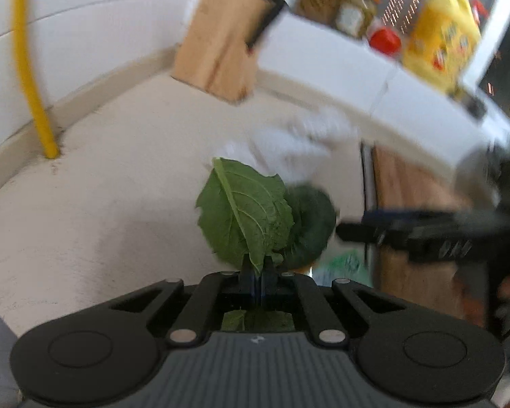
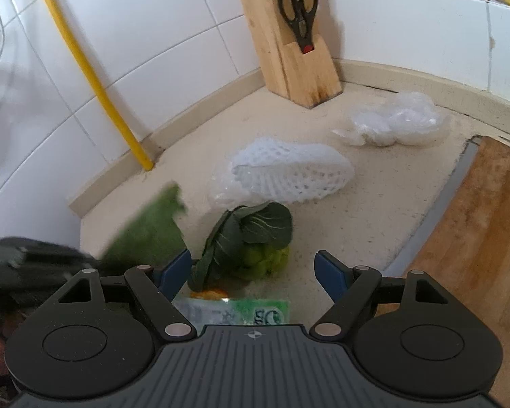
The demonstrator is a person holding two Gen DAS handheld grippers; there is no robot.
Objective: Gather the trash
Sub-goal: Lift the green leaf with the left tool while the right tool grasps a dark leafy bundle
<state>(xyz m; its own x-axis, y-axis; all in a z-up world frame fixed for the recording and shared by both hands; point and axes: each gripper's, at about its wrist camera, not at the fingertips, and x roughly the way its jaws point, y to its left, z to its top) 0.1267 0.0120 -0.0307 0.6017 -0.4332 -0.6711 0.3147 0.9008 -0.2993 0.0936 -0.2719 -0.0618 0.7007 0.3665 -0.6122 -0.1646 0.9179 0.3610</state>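
Counter (image 2: 374,210) | leaf ×1 (image 1: 244,214) in left claw (image 1: 257,270) | right claw (image 2: 253,268) wide | foam net ×1 (image 2: 289,173)

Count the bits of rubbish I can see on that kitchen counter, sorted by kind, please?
Leafy green scraps: 2, a leaf pinched in the left hand-held gripper and a leafy clump
White foam net: 1
Crumpled clear plastic: 1
Green printed wrapper: 1
Total: 5

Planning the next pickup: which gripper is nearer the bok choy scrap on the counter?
Right. The right gripper is open directly in front of the bok choy scrap; the left gripper, shut on a leaf, is off to its left.
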